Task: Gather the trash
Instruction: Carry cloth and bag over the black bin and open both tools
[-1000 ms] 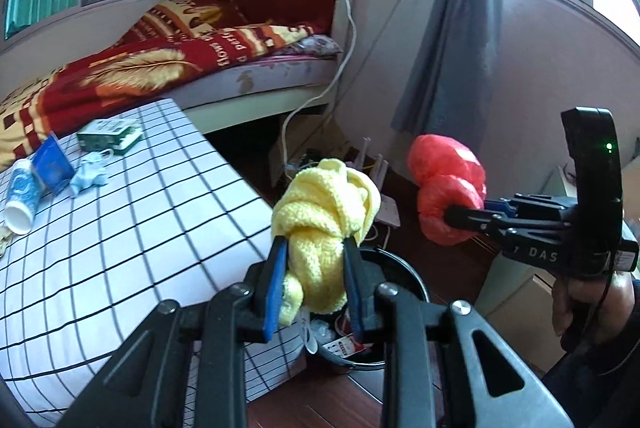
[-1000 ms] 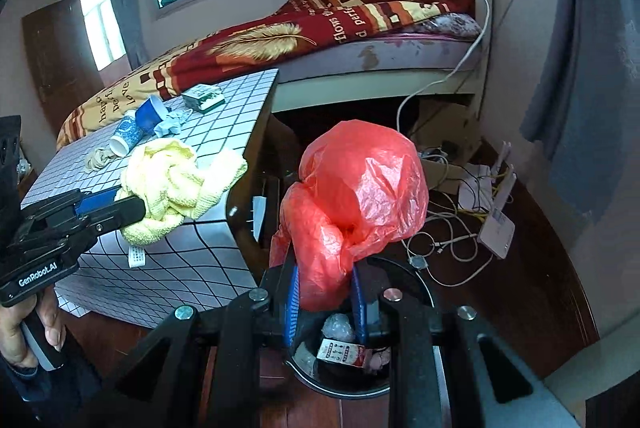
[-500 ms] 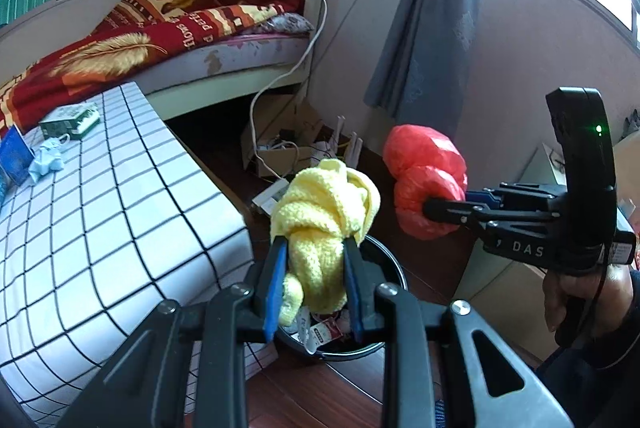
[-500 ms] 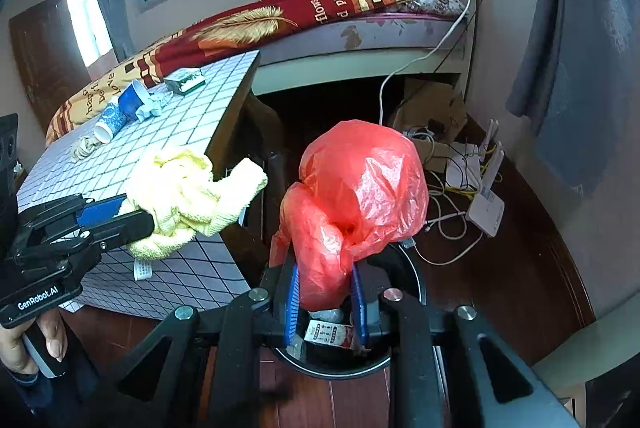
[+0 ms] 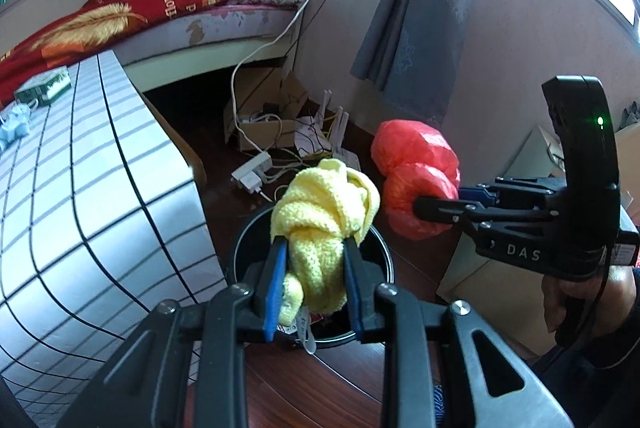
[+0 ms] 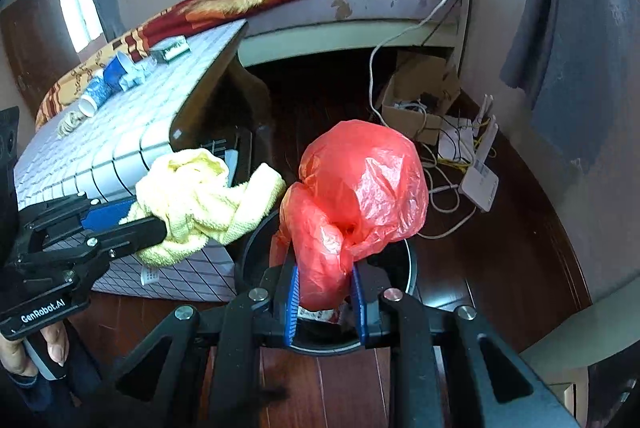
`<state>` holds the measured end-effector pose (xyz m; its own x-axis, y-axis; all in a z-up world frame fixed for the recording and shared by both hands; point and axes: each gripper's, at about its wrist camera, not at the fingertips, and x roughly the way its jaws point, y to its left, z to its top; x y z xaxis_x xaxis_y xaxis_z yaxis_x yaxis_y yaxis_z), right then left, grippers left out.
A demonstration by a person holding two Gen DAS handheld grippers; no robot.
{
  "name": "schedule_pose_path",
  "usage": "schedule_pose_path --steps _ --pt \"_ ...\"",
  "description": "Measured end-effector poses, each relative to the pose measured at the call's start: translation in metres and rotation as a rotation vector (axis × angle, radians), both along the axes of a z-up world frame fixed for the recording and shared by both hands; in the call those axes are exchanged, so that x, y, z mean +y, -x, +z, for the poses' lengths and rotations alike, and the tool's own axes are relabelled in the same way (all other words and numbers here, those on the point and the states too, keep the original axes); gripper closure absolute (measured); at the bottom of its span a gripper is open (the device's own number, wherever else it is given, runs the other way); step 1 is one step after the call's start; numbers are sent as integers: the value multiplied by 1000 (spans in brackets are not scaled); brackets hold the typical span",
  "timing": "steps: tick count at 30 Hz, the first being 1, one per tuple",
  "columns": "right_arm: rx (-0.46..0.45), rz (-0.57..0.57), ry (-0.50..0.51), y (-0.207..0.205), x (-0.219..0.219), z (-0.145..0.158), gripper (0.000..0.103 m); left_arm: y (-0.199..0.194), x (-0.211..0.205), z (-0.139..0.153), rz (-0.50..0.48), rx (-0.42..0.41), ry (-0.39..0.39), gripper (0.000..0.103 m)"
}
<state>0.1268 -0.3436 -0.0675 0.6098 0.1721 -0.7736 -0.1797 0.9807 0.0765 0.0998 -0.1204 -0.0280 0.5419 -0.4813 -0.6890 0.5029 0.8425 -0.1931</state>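
At the left of both views the checked tabletop [image 5: 80,188] is seen, with a black bin [image 5: 248,236] on the floor at lower centre. The red bag [image 6: 360,188] is clamped in the right gripper [image 6: 326,302] above the bin, and the yellow cloth [image 5: 320,224] in the left gripper [image 5: 314,288]. The carrying step appears nearly done; next, both should be brought over the rim and released.
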Motion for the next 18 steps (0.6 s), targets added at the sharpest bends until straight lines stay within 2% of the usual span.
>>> schedule_pose_path --steps 11,18 --pt "140 23 29 -10 -4 -59 79 -13 -7 -48 26 94 -40 75" --pt "217 84 59 -25 3 -100 79 -28 -12 -72 32 153 -45 75"
